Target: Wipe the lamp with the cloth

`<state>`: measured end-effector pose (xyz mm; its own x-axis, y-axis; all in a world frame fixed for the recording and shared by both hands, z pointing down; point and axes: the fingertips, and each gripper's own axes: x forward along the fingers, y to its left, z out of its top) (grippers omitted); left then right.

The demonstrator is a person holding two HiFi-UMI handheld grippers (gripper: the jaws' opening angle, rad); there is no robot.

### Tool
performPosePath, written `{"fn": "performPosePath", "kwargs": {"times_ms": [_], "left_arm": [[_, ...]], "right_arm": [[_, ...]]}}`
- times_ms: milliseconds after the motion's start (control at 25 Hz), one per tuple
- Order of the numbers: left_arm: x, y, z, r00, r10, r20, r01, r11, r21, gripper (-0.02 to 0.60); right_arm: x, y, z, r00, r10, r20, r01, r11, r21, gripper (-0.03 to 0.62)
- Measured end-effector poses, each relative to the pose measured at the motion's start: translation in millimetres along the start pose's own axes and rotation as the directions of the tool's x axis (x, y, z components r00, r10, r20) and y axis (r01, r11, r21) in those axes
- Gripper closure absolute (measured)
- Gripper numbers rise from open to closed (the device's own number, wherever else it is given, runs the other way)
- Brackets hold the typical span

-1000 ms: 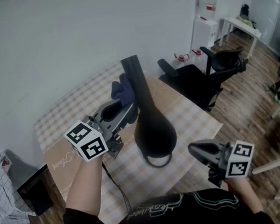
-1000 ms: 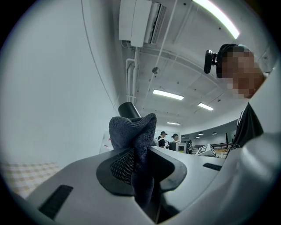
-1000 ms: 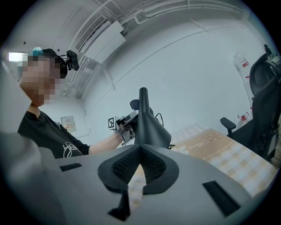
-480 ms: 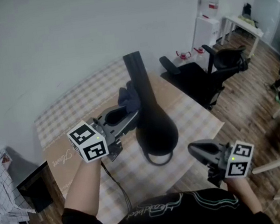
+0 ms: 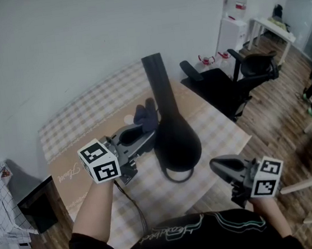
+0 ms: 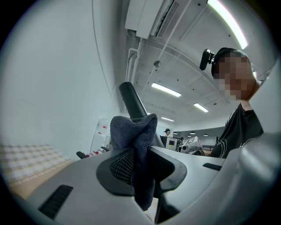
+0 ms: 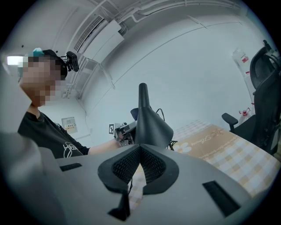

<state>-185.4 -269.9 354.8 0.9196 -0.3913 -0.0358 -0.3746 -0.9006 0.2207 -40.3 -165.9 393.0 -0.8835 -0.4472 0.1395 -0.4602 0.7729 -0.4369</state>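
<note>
Head view shows us the left gripper (image 5: 150,130) lower in the frame than it was a second ago. It has slid down from the upper part of the neck of the lamp (image 5: 171,136) towards the point where the neck swells into the rounded body. The cloth (image 5: 145,114) has travelled with it. The dark blue bundle sits at the jaw tips, against the left side of the lamp, just left of centre frame.

In the left gripper view we see the jaws pinching a fold of that cloth. The fabric stands up above them and a tail hangs below, with the lamp's black neck rising just behind. Whether the cloth presses on the lamp or only brushes it, we cannot tell.

The lamp itself stands upright on the table (image 5: 88,124), centre frame, and has hardly shifted. The right gripper (image 5: 213,166) sits in the lower right as before, well apart from the lamp. Its own view shows the jaws pressed together with nothing between them.

We judge that a downward wiping stroke along the neck is under way. The upper neck on this side looks covered, while the broad body and the far side remain to be done. With the other gripper idle, nothing steadies the lamp, so a firm sideways push on so tall a shape could tip it.
</note>
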Motion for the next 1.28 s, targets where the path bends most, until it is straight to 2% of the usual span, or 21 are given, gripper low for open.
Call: {"fn": "performPosePath", "kwargs": {"times_ms": [480, 760, 840, 1000, 1280], "left_arm": [[-16, 1, -41, 0.999, 0.013, -0.038, -0.015, 0.999, -0.046, 0.509], [-34, 3, -60, 0.992, 0.087, -0.088, -0.091, 0.995, -0.034, 0.509], [-41, 5, -53, 0.990, 0.120, -0.080, -0.122, 0.992, -0.021, 0.509], [-54, 6, -22, 0.981, 0.188, -0.042, -0.186, 0.981, 0.056, 0.509], [-55, -7, 40, 0.957, 0.289, 0.016, -0.286, 0.938, 0.196, 0.509]], "right_arm": [[11, -4, -7, 1.000, 0.017, -0.017, -0.017, 1.000, 0.010, 0.583], [10, -5, -8, 0.999, 0.025, -0.023, -0.025, 1.000, 0.015, 0.583], [10, -6, -6, 0.999, 0.027, -0.024, -0.027, 0.999, 0.018, 0.583], [11, -8, -1, 0.999, 0.046, -0.026, -0.045, 0.999, 0.019, 0.583], [6, -6, 11, 0.994, 0.106, -0.037, -0.106, 0.994, 0.000, 0.583]]}}
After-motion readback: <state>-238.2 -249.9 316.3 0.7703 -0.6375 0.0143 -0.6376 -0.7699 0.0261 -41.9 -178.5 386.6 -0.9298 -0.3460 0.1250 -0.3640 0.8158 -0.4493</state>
